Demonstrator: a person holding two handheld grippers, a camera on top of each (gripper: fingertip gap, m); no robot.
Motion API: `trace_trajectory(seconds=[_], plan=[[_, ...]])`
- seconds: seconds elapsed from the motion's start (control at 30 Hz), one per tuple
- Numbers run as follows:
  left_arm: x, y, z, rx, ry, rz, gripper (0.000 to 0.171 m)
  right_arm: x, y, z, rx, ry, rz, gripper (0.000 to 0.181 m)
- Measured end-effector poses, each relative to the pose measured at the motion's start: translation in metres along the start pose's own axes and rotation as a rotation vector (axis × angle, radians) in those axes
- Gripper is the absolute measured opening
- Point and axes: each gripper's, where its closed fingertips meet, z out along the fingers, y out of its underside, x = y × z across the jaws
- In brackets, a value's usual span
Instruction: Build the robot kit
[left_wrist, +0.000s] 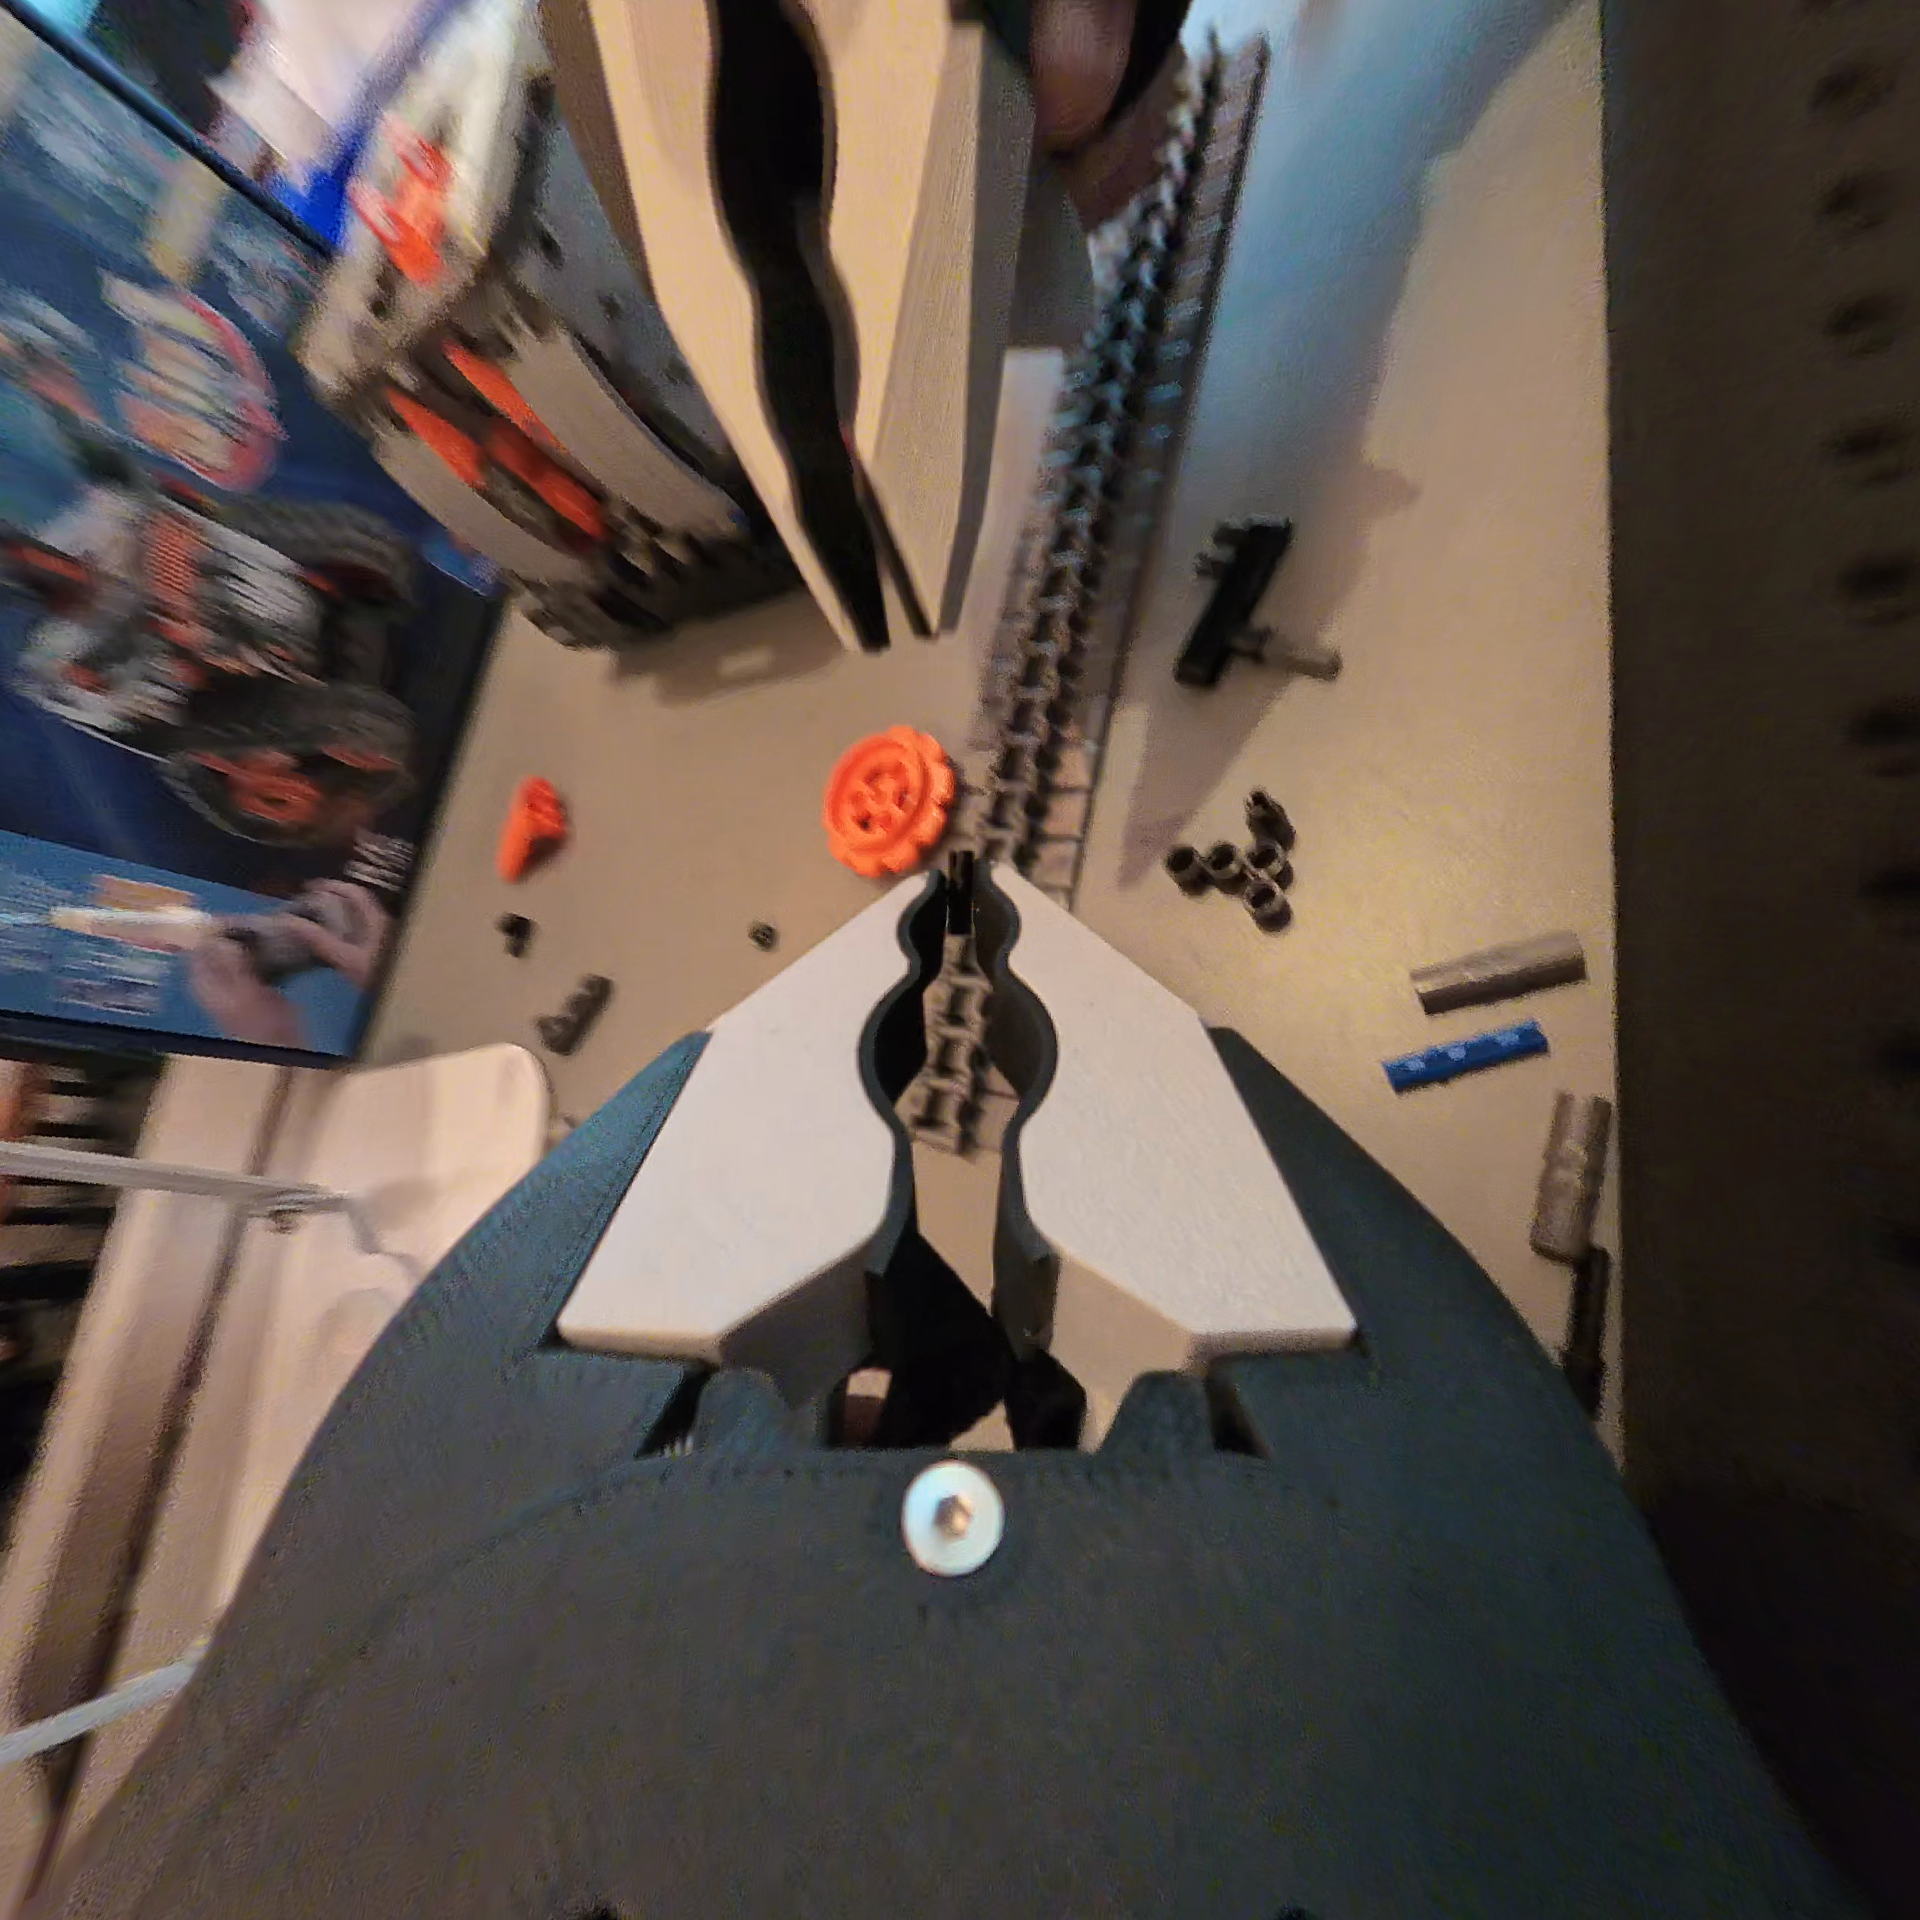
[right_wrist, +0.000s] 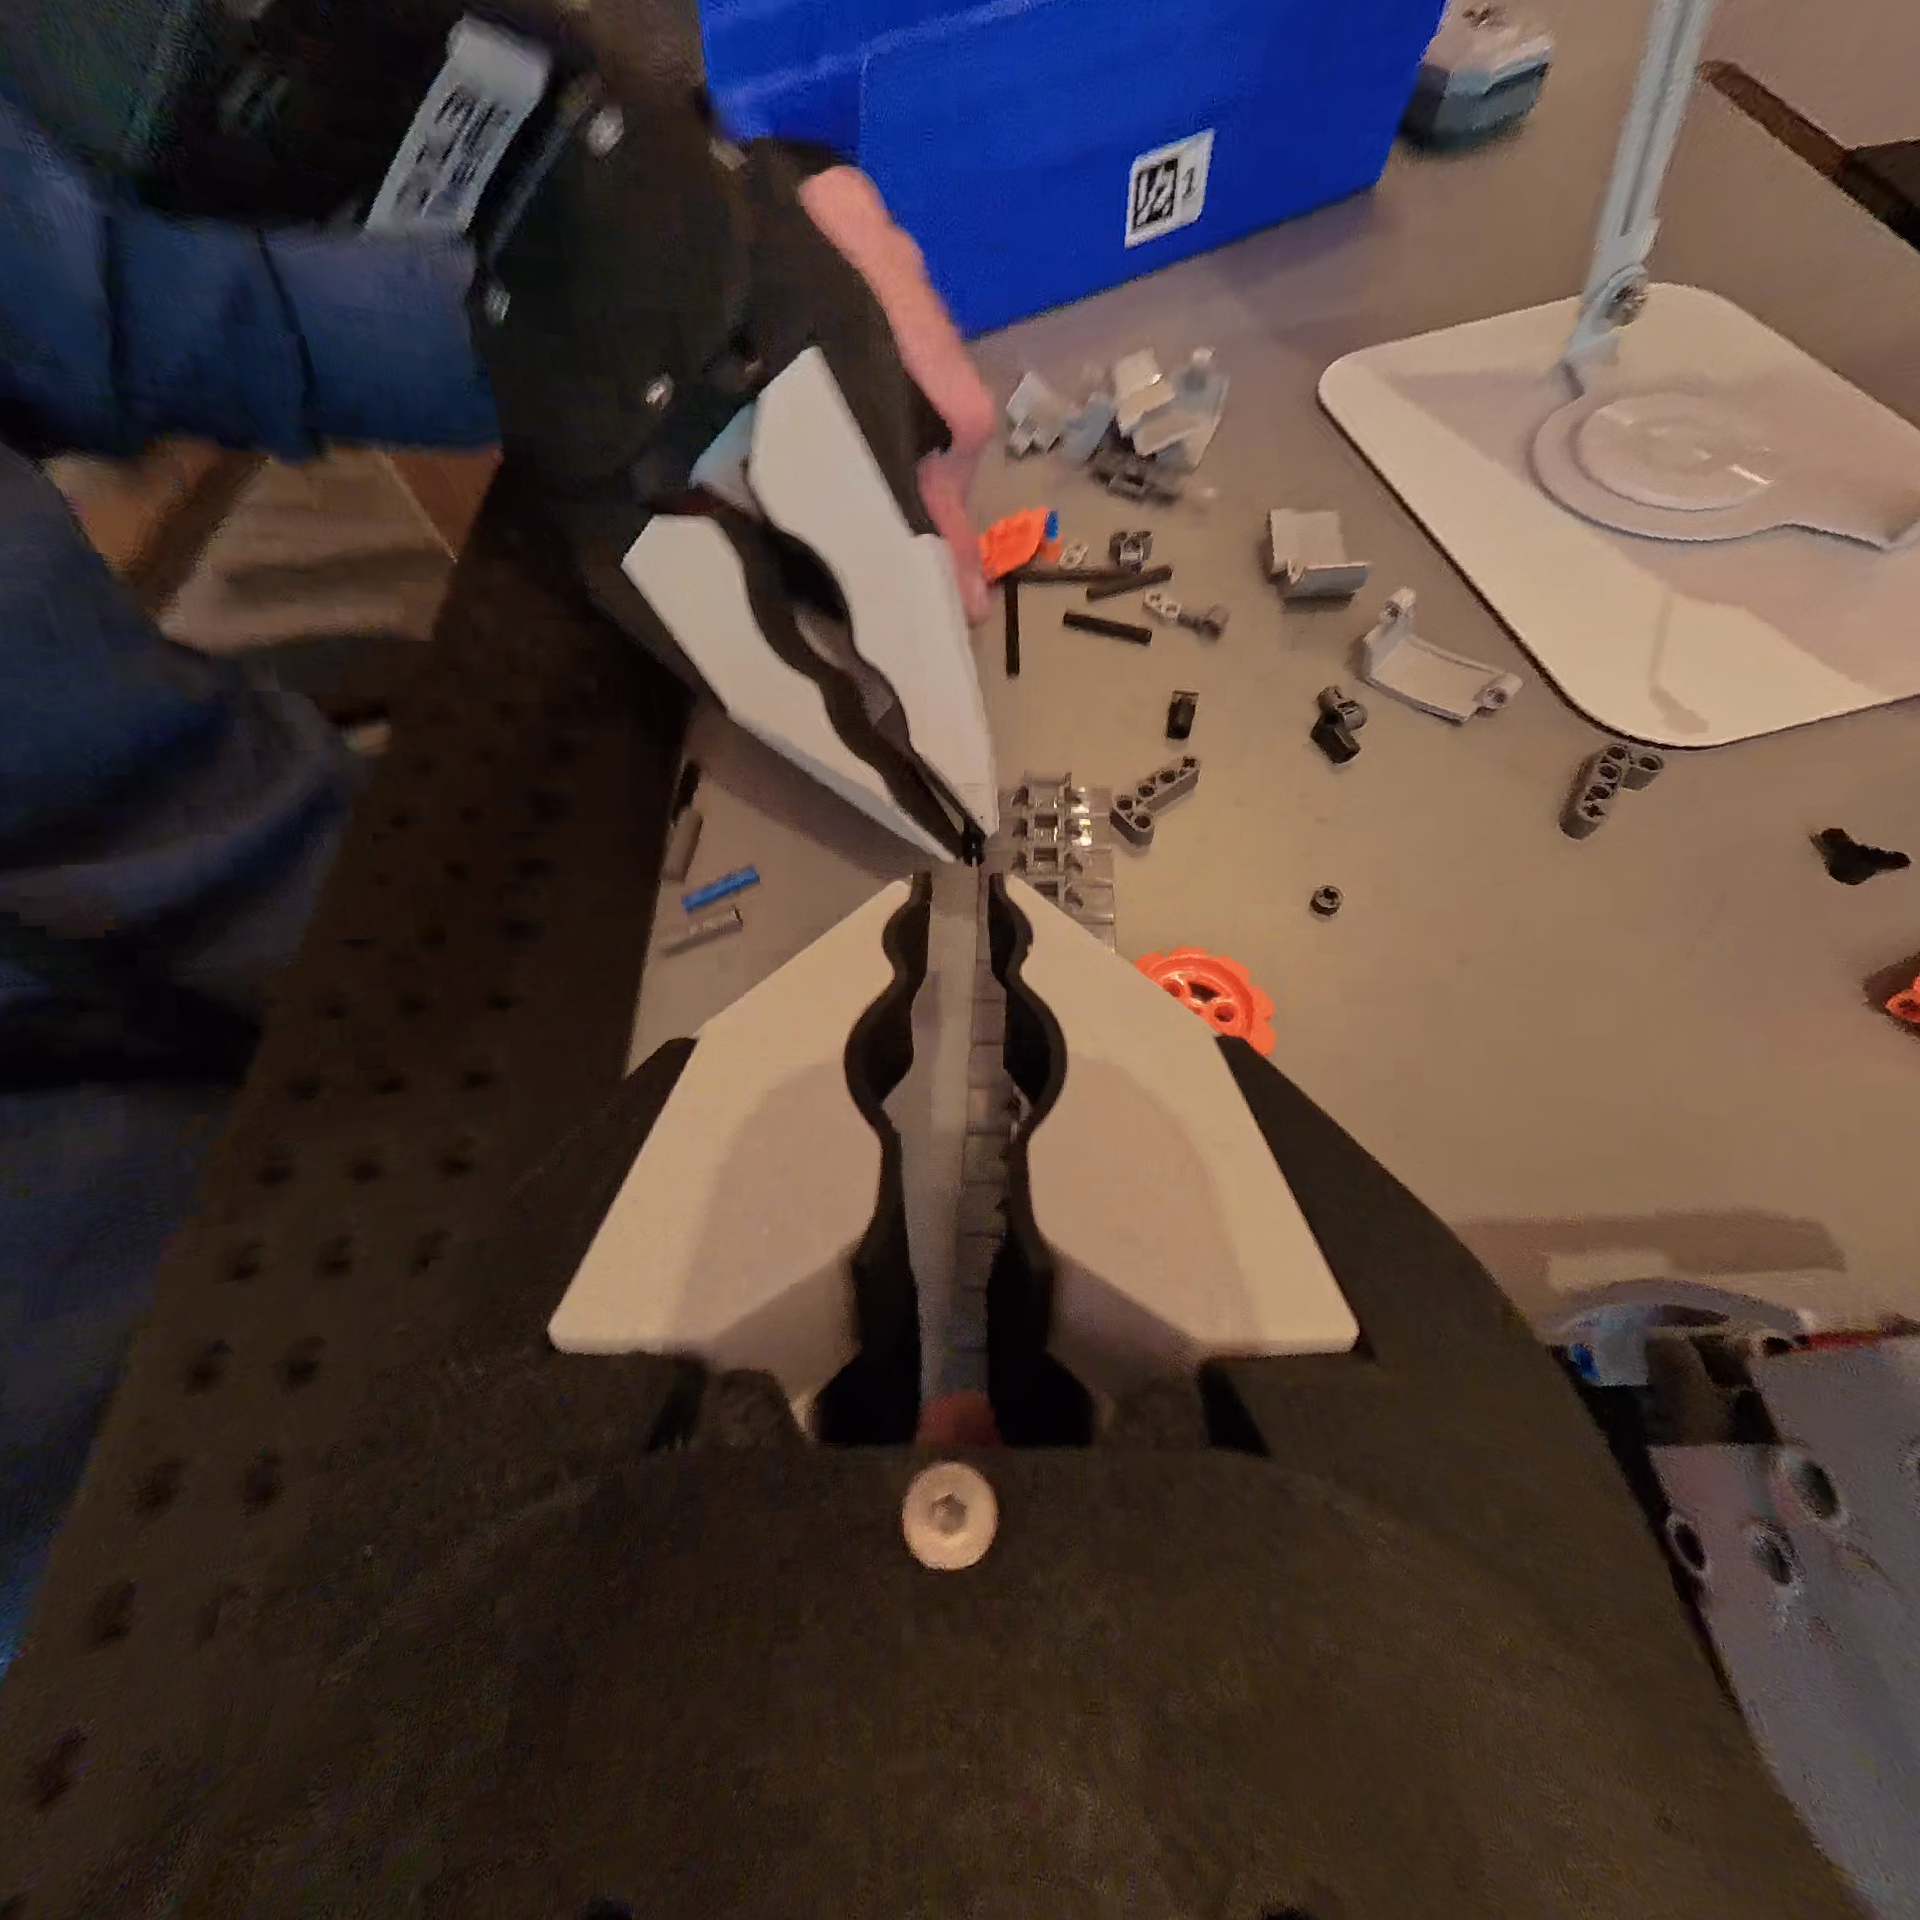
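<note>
The left gripper (left_wrist: 961, 883) has its jaws nearly closed, pinching a small black pin (left_wrist: 961, 891) at their very tips. Beneath and between those jaws lies the near end of a long grey tread chain (left_wrist: 1081, 540), whose long axis runs straight ahead from the jaws and slightly to their right across the tabletop (left_wrist: 1403, 582). To the left of the jaws sits a blue printed box (left_wrist: 156, 540) and a small orange piece (left_wrist: 532, 826); just ahead and left of the tips is an orange gear wheel (left_wrist: 888, 800), touching or almost touching the chain. To the right lie a black connector cluster (left_wrist: 1242, 857), a grey bar (left_wrist: 1496, 971) and a blue strip (left_wrist: 1465, 1057).

The right gripper (right_wrist: 961, 883) is closed down on the chain (right_wrist: 977, 1091), which passes edge-on along the gap between its jaws; the free end (right_wrist: 1055, 831) lies flat just beyond the tips. The left gripper (right_wrist: 966, 836) comes in from ahead and to the left, tip almost meeting tip, so the pin sits right at the chain's end. The orange wheel (right_wrist: 1210, 1003) lies just right of these jaws. Further right are scattered grey pieces (right_wrist: 1434, 665) and a white stand base (right_wrist: 1621, 520); a blue bin (right_wrist: 1039, 135) stands far ahead.
</note>
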Motion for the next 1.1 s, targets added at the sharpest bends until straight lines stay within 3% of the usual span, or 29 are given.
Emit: trace_trajectory(seconds=[0.2,0.33,0.67,0.9,1.0,1.1], plan=[[-0.017,-0.036,-0.009,0.102,-0.203,0.131,0.005,0.005,-0.013,-0.002,0.113,-0.047,0.163,0.015],[-0.018,-0.044,-0.009,0.107,-0.261,0.207,0.005,0.002,-0.015,-0.001,0.136,-0.08,0.204,0.012],[-0.019,-0.053,-0.013,0.13,-0.351,0.317,0.004,-0.007,-0.024,-0.006,0.189,-0.149,0.238,0.001],[-0.023,-0.057,-0.021,0.167,-0.345,0.27,0.015,-0.008,-0.025,-0.01,0.188,-0.147,0.201,0.0],[-0.019,-0.058,-0.019,0.16,-0.333,0.29,0.004,-0.008,-0.027,-0.012,0.195,-0.152,0.201,0.0],[-0.019,-0.059,-0.019,0.157,-0.334,0.281,0.003,-0.008,-0.028,-0.014,0.199,-0.147,0.195,0.0]])
